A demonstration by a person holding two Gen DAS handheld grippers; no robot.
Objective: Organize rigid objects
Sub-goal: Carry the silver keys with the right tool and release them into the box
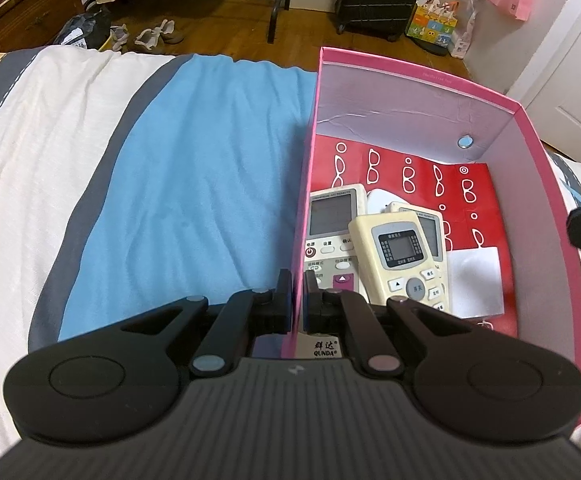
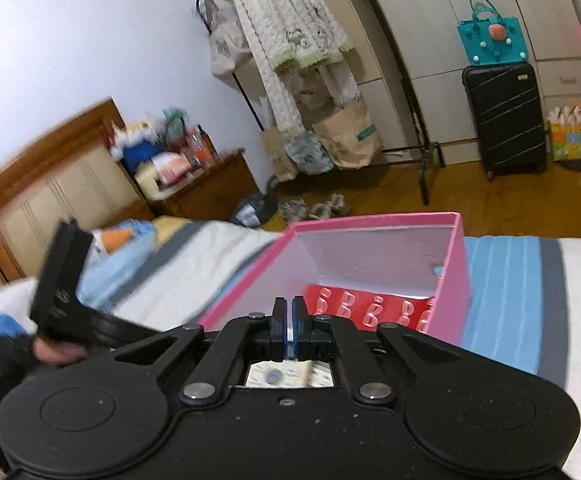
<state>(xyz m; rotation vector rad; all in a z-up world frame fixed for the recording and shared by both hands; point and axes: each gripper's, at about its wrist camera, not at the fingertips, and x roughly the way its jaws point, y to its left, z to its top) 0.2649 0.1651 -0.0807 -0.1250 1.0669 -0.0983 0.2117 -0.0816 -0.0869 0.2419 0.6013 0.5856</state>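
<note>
A pink box point(image 1: 410, 80) stands on the bed, lined with red paper printed with white glasses. Inside lie a white remote point(image 1: 332, 226), a cream remote point(image 1: 404, 256) on top of another one, and a white card point(image 1: 476, 280). My left gripper point(image 1: 298, 280) is shut on the box's left wall, one finger inside and one outside. My right gripper point(image 2: 289, 308) is shut on a thin flat white thing, above the bed in front of the pink box point(image 2: 456, 284). The left gripper's body point(image 2: 62, 280) shows at the left of the right wrist view.
The bed has a blue blanket point(image 1: 194, 184) and a white and grey cover point(image 1: 42, 140). Beyond the bed are a wooden floor, a black suitcase point(image 2: 504, 120), paper bags, a clothes rack point(image 2: 290, 40) and a nightstand point(image 2: 206, 184).
</note>
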